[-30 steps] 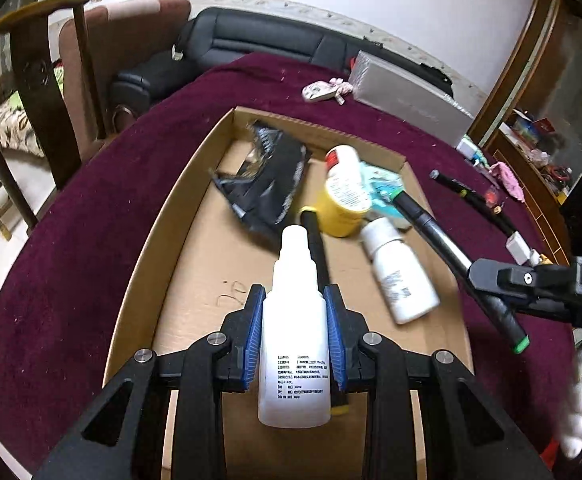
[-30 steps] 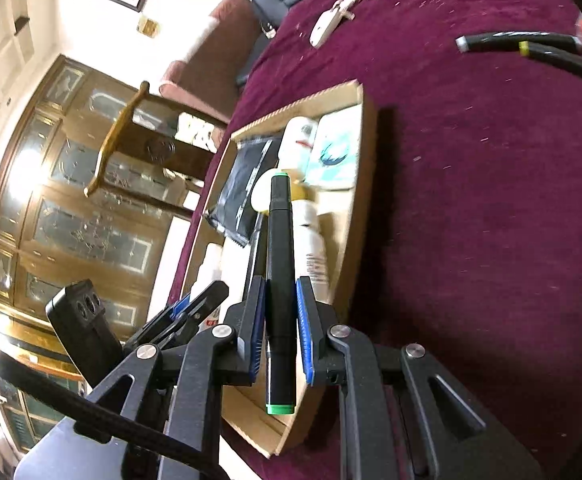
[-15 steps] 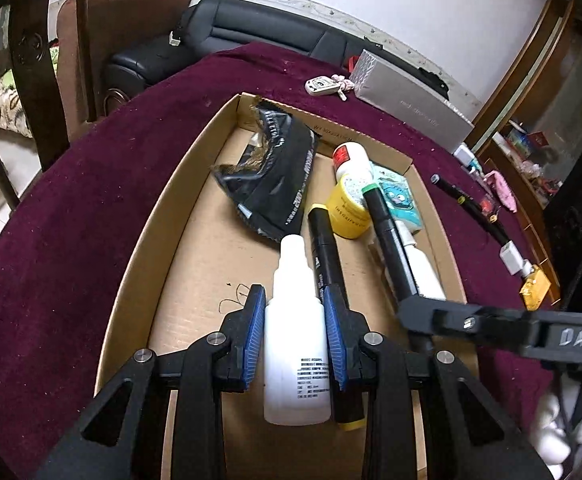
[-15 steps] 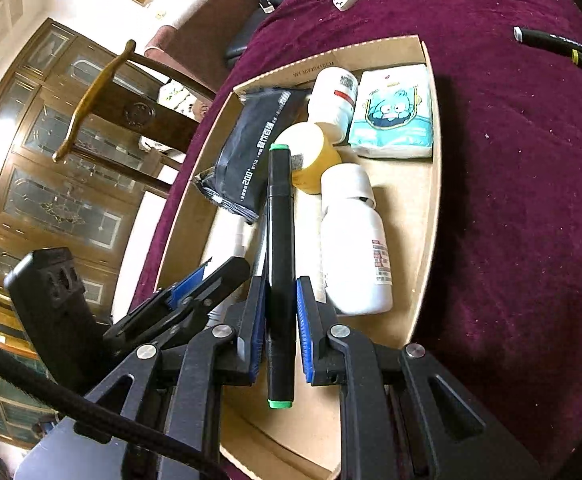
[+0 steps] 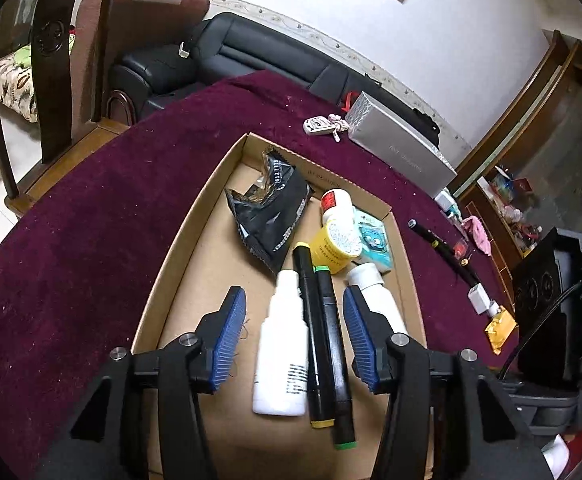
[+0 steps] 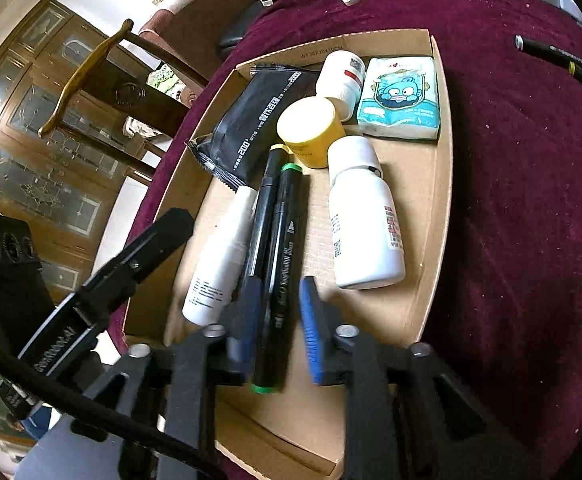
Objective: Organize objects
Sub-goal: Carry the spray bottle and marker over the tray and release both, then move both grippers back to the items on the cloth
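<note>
1. The step in hand reads as a release: both items have been set down in the shallow brown cardboard tray point(image 5: 195, 240) on the maroon-clothed round table point(image 5: 91, 220), and both tools are letting go.

2. The left hand-held gripper point(image 5: 294, 336) has its jaws opening; the blue pads stand clear of the white squeeze bottle with a narrow neck point(image 5: 281, 344), which lies flat on the tray floor between them, untouched.

3. The right hand-held gripper point(image 6: 279, 320) is likewise opening. The black marker with green end caps point(image 6: 281, 264) lies between its pads with a gap on either side, resting beside a black marker with a yellow cap point(image 6: 265, 208).

4. Already in the tray: a crumpled black foil pouch point(image 5: 271, 212), a yellow round tub point(image 5: 335, 246), a white pill bottle with a printed label point(image 6: 365, 220), a smaller white bottle with a red label point(image 5: 336, 202) and a pale blue tissue pack point(image 6: 401, 98).

5. Still out on the cloth are two dark pens point(image 5: 443, 250), a small white charger point(image 5: 480, 299) and a yellow packet point(image 5: 500, 330).

6. The next move likely calls for lifting both grippers straight back without nudging the bottle or markers, then reaching the right one toward the pens lying well apart from the tray.
</note>
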`<act>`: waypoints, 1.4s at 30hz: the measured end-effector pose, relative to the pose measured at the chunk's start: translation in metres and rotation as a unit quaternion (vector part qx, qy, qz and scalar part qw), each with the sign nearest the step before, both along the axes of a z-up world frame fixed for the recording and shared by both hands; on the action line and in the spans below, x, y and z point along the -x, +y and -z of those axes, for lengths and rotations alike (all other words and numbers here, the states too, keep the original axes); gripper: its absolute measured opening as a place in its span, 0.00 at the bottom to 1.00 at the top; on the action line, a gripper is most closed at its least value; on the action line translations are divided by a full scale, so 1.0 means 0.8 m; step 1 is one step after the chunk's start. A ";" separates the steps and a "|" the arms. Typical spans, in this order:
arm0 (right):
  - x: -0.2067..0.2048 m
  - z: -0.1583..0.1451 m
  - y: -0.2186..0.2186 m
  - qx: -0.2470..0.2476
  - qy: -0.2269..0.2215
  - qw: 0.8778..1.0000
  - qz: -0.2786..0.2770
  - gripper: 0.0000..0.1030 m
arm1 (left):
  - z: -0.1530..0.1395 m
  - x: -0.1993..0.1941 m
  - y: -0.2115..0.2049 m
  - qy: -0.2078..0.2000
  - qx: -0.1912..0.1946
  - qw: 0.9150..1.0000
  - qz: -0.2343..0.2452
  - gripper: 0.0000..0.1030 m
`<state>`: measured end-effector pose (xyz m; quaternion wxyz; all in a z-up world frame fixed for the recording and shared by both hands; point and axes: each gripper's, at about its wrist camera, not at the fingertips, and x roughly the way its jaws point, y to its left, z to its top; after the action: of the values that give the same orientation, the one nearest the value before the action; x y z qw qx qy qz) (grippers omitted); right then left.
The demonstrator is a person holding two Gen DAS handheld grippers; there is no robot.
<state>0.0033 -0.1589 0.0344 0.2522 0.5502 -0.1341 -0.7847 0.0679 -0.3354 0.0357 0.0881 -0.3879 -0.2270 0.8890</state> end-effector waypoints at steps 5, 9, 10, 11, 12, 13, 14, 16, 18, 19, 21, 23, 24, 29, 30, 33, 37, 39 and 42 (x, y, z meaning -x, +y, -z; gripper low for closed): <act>-0.012 -0.017 0.017 0.011 0.036 0.999 0.011 0.38 | -0.011 -0.007 0.002 0.015 -0.020 1.000 0.001 0.43; -0.021 -0.049 0.042 -0.002 0.102 0.994 0.043 0.38 | -0.028 -0.019 0.005 0.047 -0.043 0.998 0.003 0.43; -0.026 -0.065 0.055 -0.017 0.136 0.989 0.057 0.38 | -0.035 -0.023 0.007 0.059 -0.045 0.997 0.005 0.43; -0.031 -0.076 0.065 -0.031 0.162 0.984 0.069 0.38 | -0.043 -0.028 0.011 0.075 -0.044 0.996 0.008 0.43; -0.037 -0.090 0.074 -0.051 0.198 0.975 0.086 0.38 | -0.051 -0.033 0.015 0.088 -0.042 0.995 0.011 0.44; -0.048 -0.107 0.088 -0.077 0.241 0.962 0.107 0.41 | -0.058 -0.037 0.021 0.101 -0.040 0.994 0.015 0.47; -0.059 -0.122 0.099 -0.103 0.283 0.945 0.129 0.46 | -0.066 -0.041 0.028 0.113 -0.037 0.993 0.021 0.51; -0.080 -0.147 0.122 -0.135 0.353 0.910 0.172 0.86 | -0.078 -0.044 0.044 0.128 -0.033 0.991 0.034 0.52; -0.086 -0.161 0.153 -0.121 0.382 0.896 0.191 1.00 | -0.087 -0.042 0.067 0.131 -0.026 0.989 0.056 0.52; -0.080 -0.163 0.163 -0.110 0.369 0.903 0.187 1.00 | -0.089 -0.041 0.079 0.130 -0.022 0.989 0.066 0.52; -0.060 -0.157 0.200 -0.079 0.309 0.931 0.177 1.00 | -0.090 -0.038 0.103 0.124 -0.016 0.988 0.089 0.52; -0.049 -0.148 0.238 -0.053 0.274 0.941 0.190 1.00 | -0.090 -0.035 0.126 0.117 -0.014 0.987 0.112 0.52; -0.045 -0.144 0.257 -0.050 0.261 0.943 0.201 1.00 | -0.089 -0.034 0.136 0.114 -0.013 0.986 0.122 0.52; -0.004 -0.115 0.339 -0.036 0.185 0.953 0.239 0.98 | -0.080 -0.025 0.190 0.093 -0.009 0.982 0.166 0.52; 0.004 -0.109 0.347 -0.034 0.171 0.954 0.245 0.97 | -0.078 -0.024 0.199 0.088 -0.008 0.981 0.174 0.52; 0.021 -0.088 0.372 -0.036 0.139 0.959 0.245 0.96 | -0.071 -0.022 0.223 0.073 0.001 0.978 0.197 0.52; 0.044 -0.065 0.384 -0.026 0.106 0.966 0.234 0.96 | -0.064 -0.021 0.238 0.058 0.010 0.976 0.211 0.52; 0.057 -0.052 0.389 -0.022 0.091 0.967 0.238 0.96 | -0.059 -0.017 0.241 0.050 0.011 0.976 0.211 0.52; 0.074 -0.037 0.384 -0.051 0.076 0.967 0.237 0.96 | -0.053 -0.014 0.239 0.041 0.007 0.977 0.209 0.52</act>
<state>-0.0562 0.1487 0.0640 0.0402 0.4534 -0.2010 -0.8674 0.0792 -0.1439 0.0782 0.2782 -0.3902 -0.1311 0.8679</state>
